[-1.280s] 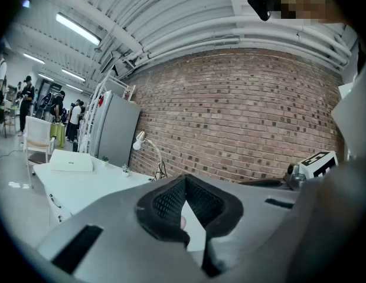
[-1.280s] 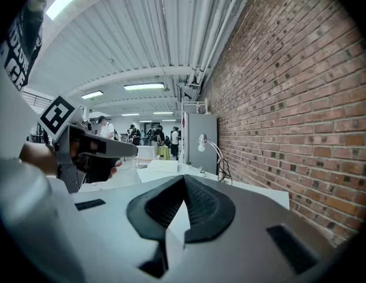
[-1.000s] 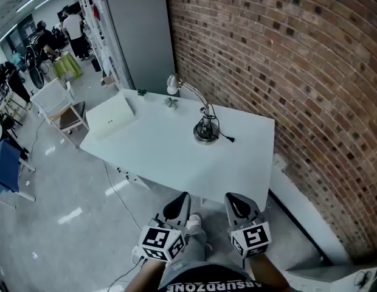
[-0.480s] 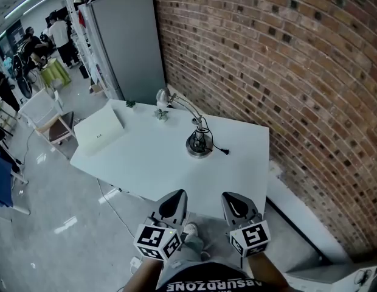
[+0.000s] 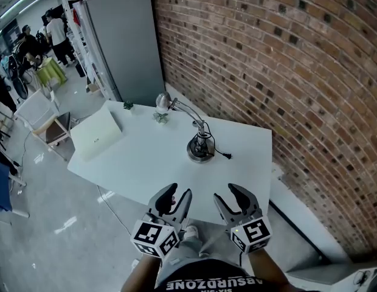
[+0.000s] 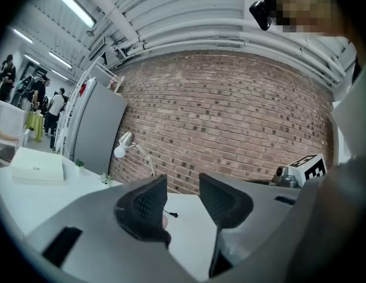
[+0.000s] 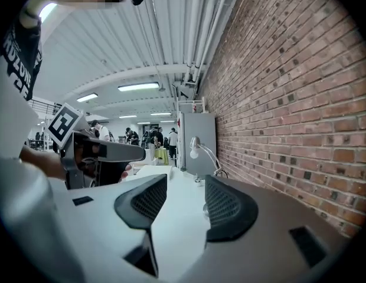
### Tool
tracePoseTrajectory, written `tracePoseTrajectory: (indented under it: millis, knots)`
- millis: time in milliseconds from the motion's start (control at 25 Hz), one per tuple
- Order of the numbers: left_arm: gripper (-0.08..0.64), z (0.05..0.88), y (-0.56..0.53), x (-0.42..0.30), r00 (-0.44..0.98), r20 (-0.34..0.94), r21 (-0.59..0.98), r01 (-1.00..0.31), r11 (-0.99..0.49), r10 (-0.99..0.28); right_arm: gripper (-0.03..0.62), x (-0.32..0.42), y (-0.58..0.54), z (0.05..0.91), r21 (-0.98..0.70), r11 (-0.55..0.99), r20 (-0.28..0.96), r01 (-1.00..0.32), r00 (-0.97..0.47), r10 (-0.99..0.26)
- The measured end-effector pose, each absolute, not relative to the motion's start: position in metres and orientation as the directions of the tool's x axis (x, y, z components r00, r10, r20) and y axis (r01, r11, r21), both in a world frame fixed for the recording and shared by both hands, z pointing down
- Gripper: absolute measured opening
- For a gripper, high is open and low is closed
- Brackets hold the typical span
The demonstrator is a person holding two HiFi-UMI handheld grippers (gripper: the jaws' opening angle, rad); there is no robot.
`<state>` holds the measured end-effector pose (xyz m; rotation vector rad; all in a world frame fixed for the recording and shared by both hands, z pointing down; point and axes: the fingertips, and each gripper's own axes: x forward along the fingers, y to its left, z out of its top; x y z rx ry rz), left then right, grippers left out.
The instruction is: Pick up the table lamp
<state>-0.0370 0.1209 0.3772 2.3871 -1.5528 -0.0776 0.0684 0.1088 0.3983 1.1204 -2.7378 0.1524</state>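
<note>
The table lamp [image 5: 200, 146], a slim metal gooseneck lamp on a round dark base, stands on the white rectangular table [image 5: 146, 163], towards the table's far side and near the red brick wall [image 5: 267, 72]. Its black cord with plug [image 5: 227, 156] lies just beside the base on the wall side. The left gripper [image 5: 178, 193] and the right gripper [image 5: 229, 194] hang over the near table edge, well apart from the lamp. The jaws of both have just been opening and now stand spread, with nothing between them. The base lies straight ahead, roughly on the centre line between the two grippers, so neither hand is clearly nearer. The long axis runs from the base up and away to the left, ending in the pale lamp head near the far edge; a reach for the stem would, by judgement, go forward across the table. The left gripper view shows the lamp [image 6: 125, 147] left of its jaws; the right gripper view shows it [image 7: 198, 148] above its jaw gap. Legible writing: "ABSURDZONE" on the person's dark shirt [image 5: 207, 283]. The mark on the flat white box [image 5: 96, 132] is too small to read.
</note>
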Motion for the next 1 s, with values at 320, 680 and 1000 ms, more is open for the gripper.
tracePoseTrajectory:
  millis: [320,680,1000]
  knots:
    - [0.17,0.384,0.089,-0.053,0.423,0.131,0.278,-0.884,-0.376,-0.897,0.23,0.058,0.081,0.405,-0.026,0.702,0.231,-0.711,-0.688,-0.688]
    - [0.17,0.39,0.05,-0.075,0.436,0.142,0.283,-0.878,-0.386,-0.889,0.241,0.047,0.046,0.414,-0.028,0.683,0.257,-0.73,-0.665,-0.701]
    - [0.17,0.389,0.004,-0.095,0.454,0.135,0.289,-0.868,-0.404,-0.881,0.244,0.032,0.006,0.424,-0.027,0.674,0.261,-0.739,-0.656,-0.708]
